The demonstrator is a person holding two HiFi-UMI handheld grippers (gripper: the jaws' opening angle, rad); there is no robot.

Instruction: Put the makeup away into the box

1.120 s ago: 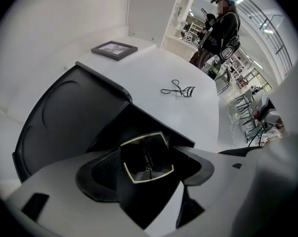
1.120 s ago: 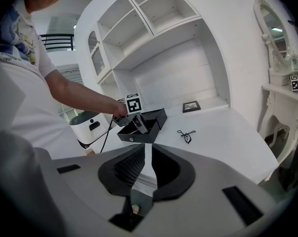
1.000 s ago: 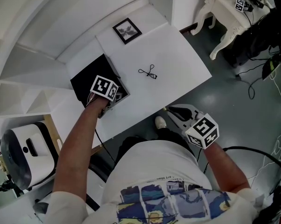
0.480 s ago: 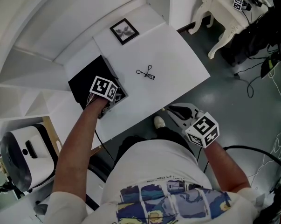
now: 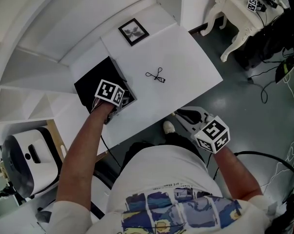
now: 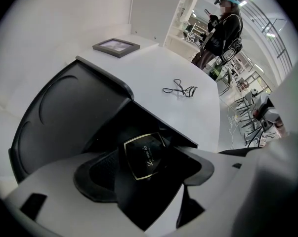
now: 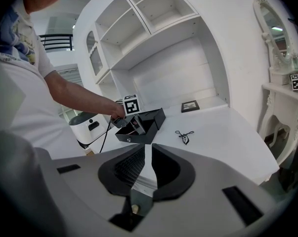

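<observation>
The left gripper point(image 6: 150, 168) is clamped on a black compact point(image 6: 144, 154) with a gold-edged label, which sits between its pads just above the open black box point(image 6: 139, 120). The box's raised lid point(image 6: 60, 117) stands to the left of the jaws. Ahead of this gripper and to its right, an eyelash curler point(image 6: 180, 89) lies on the white table point(image 6: 153, 73). A small picture frame point(image 6: 116, 46) lies farther ahead, near the wall. The right gripper point(image 7: 148, 164) hangs off the table's near edge, well apart from the box, its jaws drawn almost together with nothing between them.
</observation>
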